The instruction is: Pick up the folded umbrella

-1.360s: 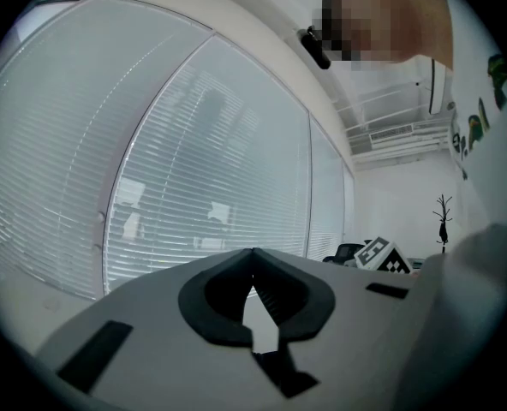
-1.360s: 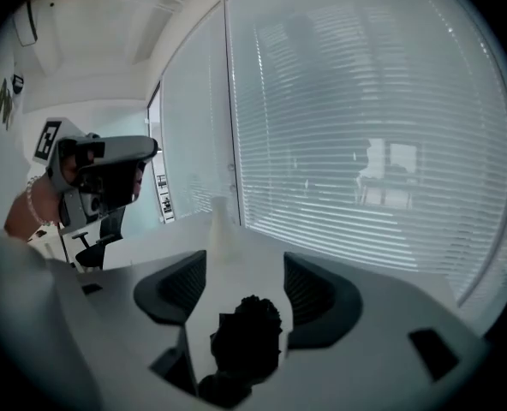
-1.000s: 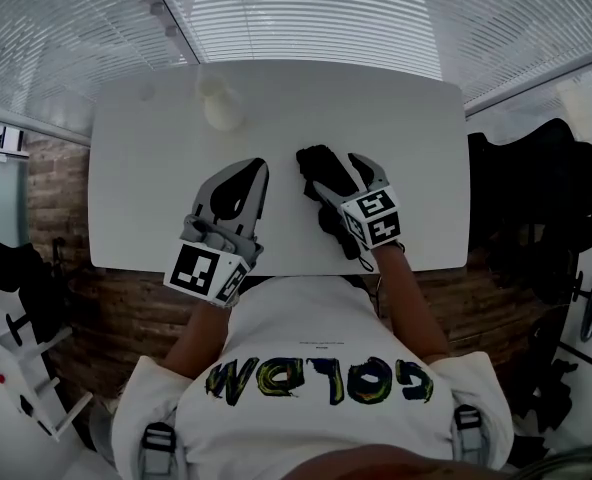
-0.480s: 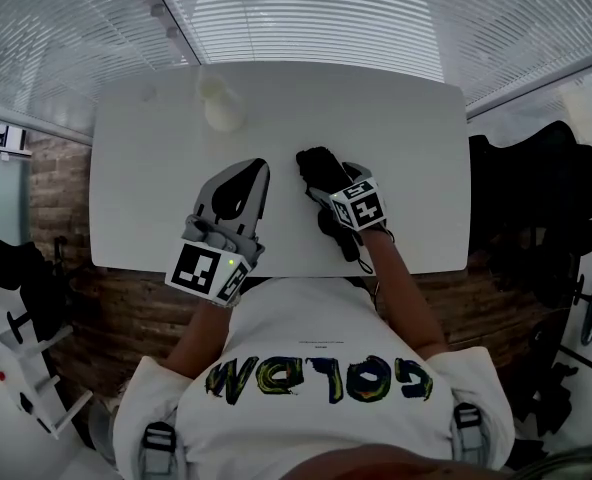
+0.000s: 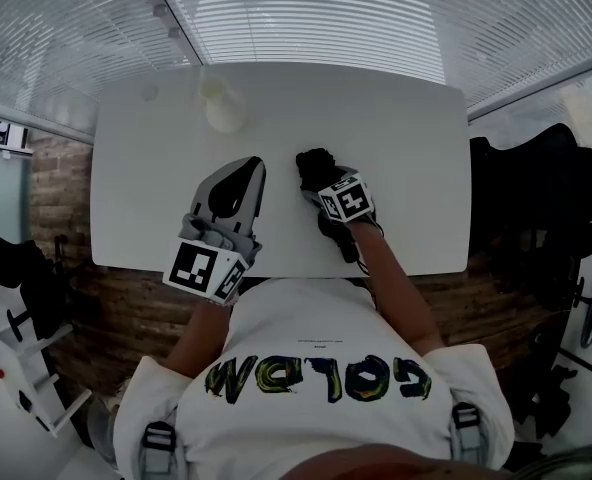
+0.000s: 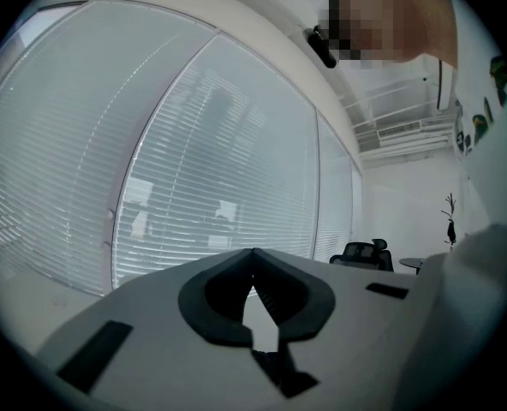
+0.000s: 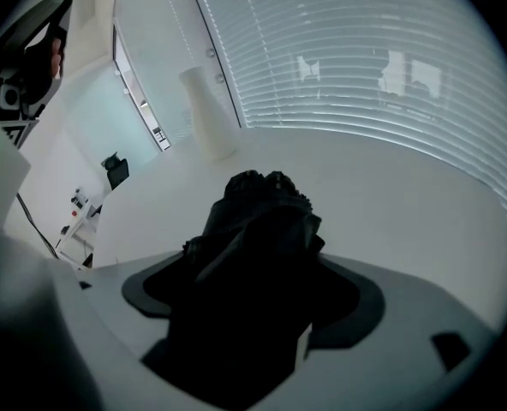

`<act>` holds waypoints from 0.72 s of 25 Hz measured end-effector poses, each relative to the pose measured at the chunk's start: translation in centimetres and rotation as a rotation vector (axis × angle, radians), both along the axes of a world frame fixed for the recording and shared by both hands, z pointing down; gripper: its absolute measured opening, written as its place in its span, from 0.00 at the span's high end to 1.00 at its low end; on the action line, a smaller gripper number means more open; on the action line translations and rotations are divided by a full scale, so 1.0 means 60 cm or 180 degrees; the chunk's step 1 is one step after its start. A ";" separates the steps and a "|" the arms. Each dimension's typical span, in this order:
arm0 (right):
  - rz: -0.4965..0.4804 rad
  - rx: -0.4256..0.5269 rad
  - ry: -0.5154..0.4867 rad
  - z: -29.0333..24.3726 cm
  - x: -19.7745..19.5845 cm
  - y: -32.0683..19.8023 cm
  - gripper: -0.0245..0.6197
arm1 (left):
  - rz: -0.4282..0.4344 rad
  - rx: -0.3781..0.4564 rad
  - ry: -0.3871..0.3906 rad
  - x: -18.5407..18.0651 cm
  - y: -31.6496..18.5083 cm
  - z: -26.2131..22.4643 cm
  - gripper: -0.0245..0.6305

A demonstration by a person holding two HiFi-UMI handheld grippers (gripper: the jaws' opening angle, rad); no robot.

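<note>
On the surface [image 5: 416,138], toward its front edge, the umbrella [image 7: 258,221] lies between the right gripper's [image 7: 253,302] jaws, just opened wide and not yet pressing, so closing on loose fabric alone could let it slip, while the left gripper [image 6: 253,259] sits closed and empty.

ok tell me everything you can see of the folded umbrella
The folded umbrella is black, a short bundle of crumpled matte fabric with bunched folds at its far end. It lies on the white table, lengthwise away from the person. The right gripper straddles it: its jaws have just been opening and stand wide on either side, not yet clamped. In the head view the gripper covers its middle.
</note>
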State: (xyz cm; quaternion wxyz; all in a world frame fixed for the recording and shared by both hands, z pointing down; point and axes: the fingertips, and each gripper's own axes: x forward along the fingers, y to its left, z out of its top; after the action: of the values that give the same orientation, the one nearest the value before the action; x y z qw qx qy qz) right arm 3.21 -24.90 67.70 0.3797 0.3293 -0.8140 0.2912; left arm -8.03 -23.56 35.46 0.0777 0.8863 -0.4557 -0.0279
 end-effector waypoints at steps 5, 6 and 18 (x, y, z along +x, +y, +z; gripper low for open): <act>-0.0005 0.0031 0.0111 0.005 -0.005 0.000 0.34 | 0.0004 0.0004 0.0015 -0.001 0.002 -0.004 0.95; -0.0003 0.0040 0.0132 0.006 -0.005 0.000 0.35 | 0.0003 0.0002 0.0019 -0.001 0.002 -0.003 0.95; 0.0162 0.0084 0.0067 -0.007 0.003 -0.005 0.52 | -0.0032 0.0009 0.0042 -0.015 0.000 -0.003 0.95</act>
State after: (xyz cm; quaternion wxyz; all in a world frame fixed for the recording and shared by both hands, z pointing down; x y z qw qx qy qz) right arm 3.38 -25.19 67.25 0.3764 0.3579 -0.8050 0.2866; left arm -8.91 -23.59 35.29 0.0793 0.8839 -0.4597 -0.0348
